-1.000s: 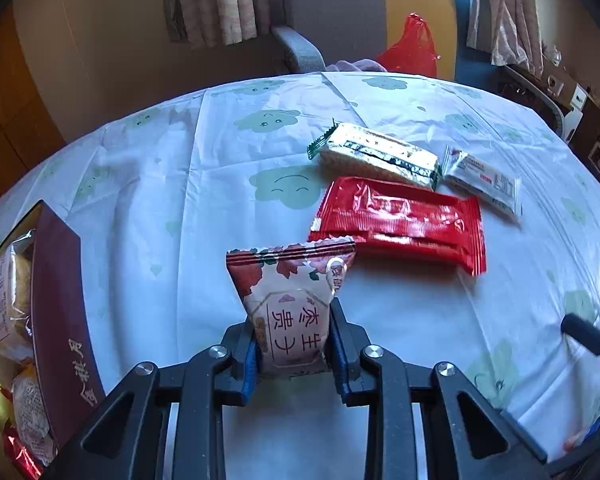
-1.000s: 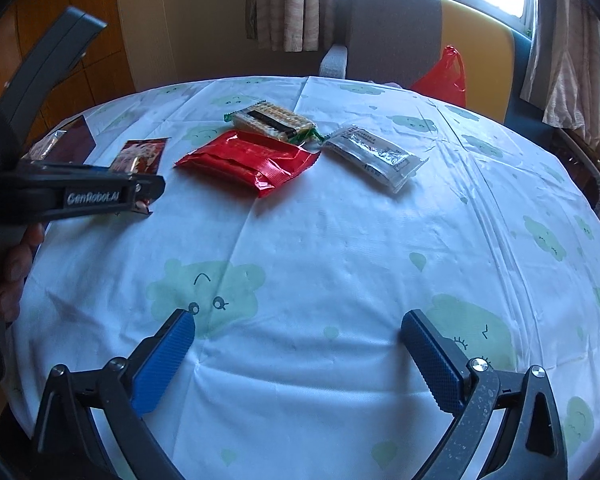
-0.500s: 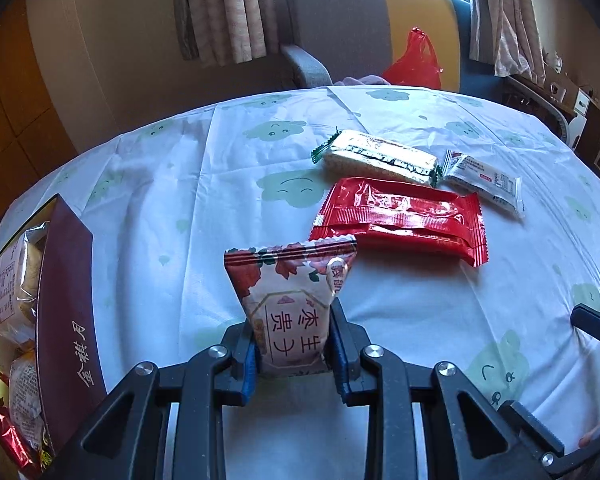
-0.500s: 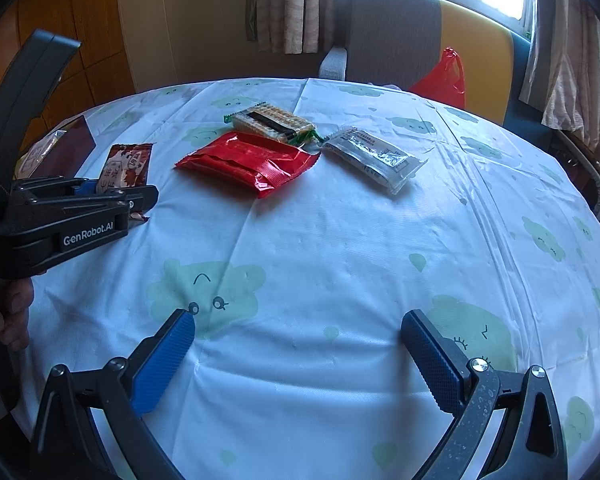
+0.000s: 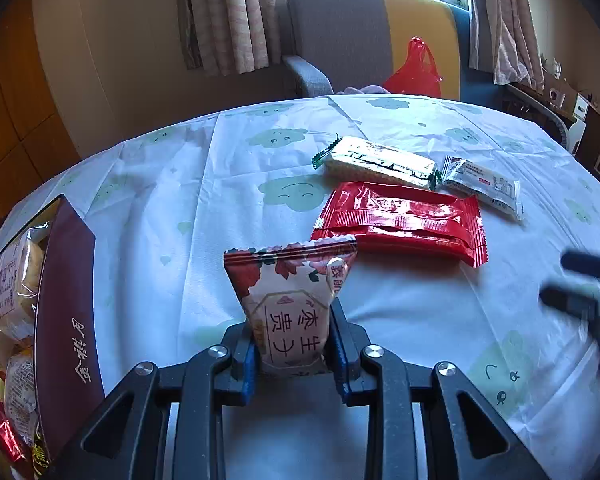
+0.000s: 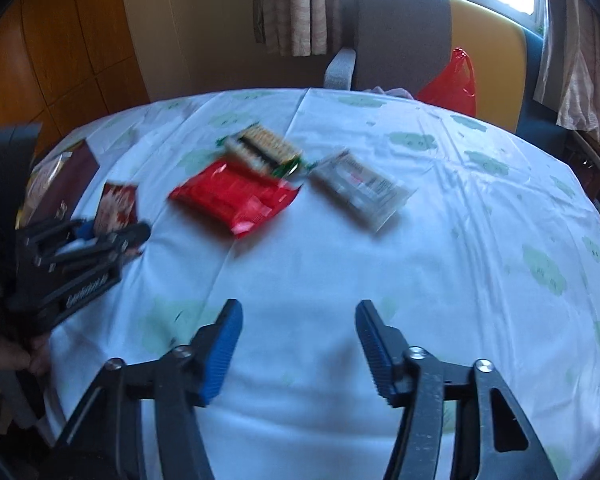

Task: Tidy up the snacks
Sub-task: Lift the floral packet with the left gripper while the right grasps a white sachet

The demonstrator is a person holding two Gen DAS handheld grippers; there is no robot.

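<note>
My left gripper (image 5: 293,326) is shut on a red-and-white flowered snack packet (image 5: 290,300) and holds it upright above the table. It also shows in the right wrist view (image 6: 118,208). A dark red snack box (image 5: 66,300) holding several packets stands at the far left. On the cloth lie a red packet (image 5: 400,222), a green-edged cracker packet (image 5: 376,158) and a white packet (image 5: 484,182). My right gripper (image 6: 298,320) is open and empty over the near middle of the table, short of the red packet (image 6: 236,196).
The round table wears a white cloth with green clouds (image 5: 284,192). A grey and yellow armchair (image 5: 340,40) with a red plastic bag (image 5: 414,70) stands behind it. Wooden cabinets (image 6: 52,48) line the left wall.
My right gripper has moved forward toward the packets and its jaws have narrowed; its view is blurred. My left gripper has lifted slightly and still holds the flowered packet.
</note>
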